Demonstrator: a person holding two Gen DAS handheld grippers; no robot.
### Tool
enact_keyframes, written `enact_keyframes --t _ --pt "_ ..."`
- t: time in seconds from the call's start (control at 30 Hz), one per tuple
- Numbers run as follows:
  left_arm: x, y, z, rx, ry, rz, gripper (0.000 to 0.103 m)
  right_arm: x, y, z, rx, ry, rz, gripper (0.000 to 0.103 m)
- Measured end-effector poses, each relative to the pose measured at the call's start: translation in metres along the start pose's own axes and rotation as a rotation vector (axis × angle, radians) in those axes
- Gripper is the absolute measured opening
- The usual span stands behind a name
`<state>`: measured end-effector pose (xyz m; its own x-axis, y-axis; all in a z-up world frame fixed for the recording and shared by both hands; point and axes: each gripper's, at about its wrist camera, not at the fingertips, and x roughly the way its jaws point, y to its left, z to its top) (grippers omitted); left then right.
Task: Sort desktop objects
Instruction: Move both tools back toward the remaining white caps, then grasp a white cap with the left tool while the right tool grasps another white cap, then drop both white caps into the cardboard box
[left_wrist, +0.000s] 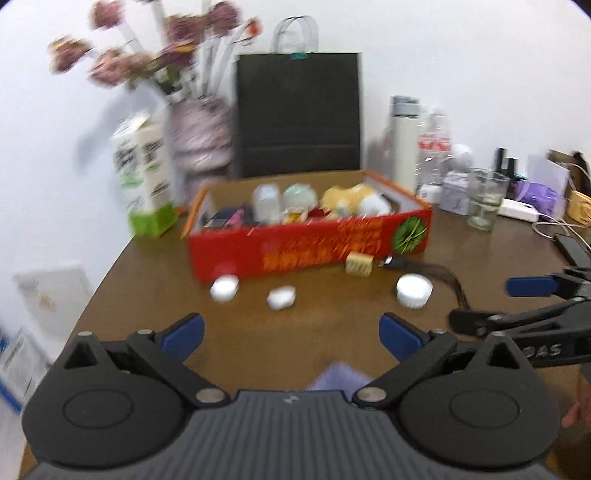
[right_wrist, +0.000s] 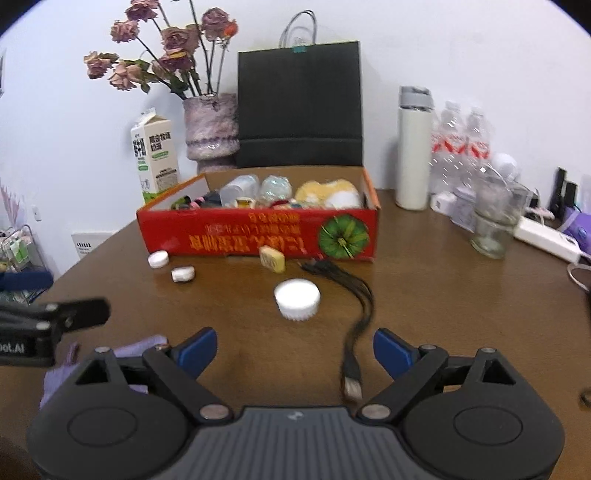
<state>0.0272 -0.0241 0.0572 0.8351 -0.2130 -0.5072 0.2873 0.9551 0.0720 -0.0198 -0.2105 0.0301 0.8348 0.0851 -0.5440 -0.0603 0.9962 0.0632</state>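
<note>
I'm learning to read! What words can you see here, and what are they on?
"DAS": side of the right gripper, partly cut off.
"ool.AI": side of the left gripper, partly cut off.
Red box: yellow Chinese print, upside down, unreadable.
Milk carton: Chinese print, too small.

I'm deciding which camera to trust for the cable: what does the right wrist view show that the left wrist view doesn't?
Only the right wrist view shows the black cable's USB plug, lying between the open right gripper's fingers. Only the left wrist view shows a dark phone at the table's right edge. Both show the red box, the white cap and the purple cloth.
</note>
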Motion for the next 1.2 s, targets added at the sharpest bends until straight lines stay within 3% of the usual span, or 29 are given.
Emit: enact_keyframes --t 0.07,0.17,0.27,0.33,0.43,0.5,0.6,0.73,0.83,0.87,0.9,0.93,0.97,1.13,1.17,1.2 --pt "0.023 0.003 0.01 0.018 0.026 -0.006 0.102 0.014 0.003 0.009 -0.013 0.001 0.005 0.084" --pt "0.057 0.01 0.018 0.026 0.081 0.005 0.092 0.041 0.007 0.02 -0.029 0.051 0.005 0.08" --pt "0.089 0.018 0.023 0.003 0.125 0.012 0.082 0.065 0.01 0.024 -0.056 0.094 -0.03 0.066" --pt "0.102 0.022 0.024 -0.007 0.135 0.018 0.078 0.077 0.01 0.025 -0.051 0.109 -0.021 0.063" --pt "0.122 0.021 0.024 -0.008 0.169 0.017 0.067 0.093 0.01 0.026 -0.058 0.138 -0.023 0.044" --pt "0.13 0.021 0.021 -0.01 0.199 0.015 0.035 0.096 0.01 0.026 -0.063 0.132 -0.013 0.037" --pt "0.135 0.022 0.014 -0.012 0.223 0.029 0.007 0.096 0.011 0.025 -0.065 0.126 -0.005 0.037" --pt "0.123 0.021 0.015 -0.002 0.182 0.02 0.005 0.091 0.013 0.027 -0.079 0.134 0.024 0.037" --pt "0.112 0.018 0.021 0.029 0.136 0.01 0.007 0.08 0.014 0.033 -0.081 0.093 0.043 0.037" --pt "0.114 0.018 0.022 0.032 0.14 -0.002 0.015 0.077 0.013 0.034 -0.08 0.075 0.044 0.037" --pt "0.119 0.018 0.022 0.036 0.154 -0.013 0.032 0.074 0.011 0.036 -0.073 0.064 0.045 0.037" --pt "0.125 0.017 0.022 0.043 0.169 0.003 0.043 0.073 0.008 0.038 -0.059 0.064 0.048 0.037" --pt "0.133 0.015 0.021 0.058 0.179 0.034 0.047 0.073 0.006 0.039 -0.045 0.065 0.052 0.037" --pt "0.157 0.013 0.028 0.046 0.184 0.043 0.046 0.07 0.002 0.039 -0.035 0.065 0.055 0.037" --pt "0.162 0.013 0.029 0.044 0.19 0.051 0.042 0.068 0.002 0.039 -0.034 0.06 0.059 0.037" --pt "0.166 0.013 0.03 0.039 0.203 0.046 0.031 0.067 0.002 0.04 -0.033 0.056 0.06 0.037"
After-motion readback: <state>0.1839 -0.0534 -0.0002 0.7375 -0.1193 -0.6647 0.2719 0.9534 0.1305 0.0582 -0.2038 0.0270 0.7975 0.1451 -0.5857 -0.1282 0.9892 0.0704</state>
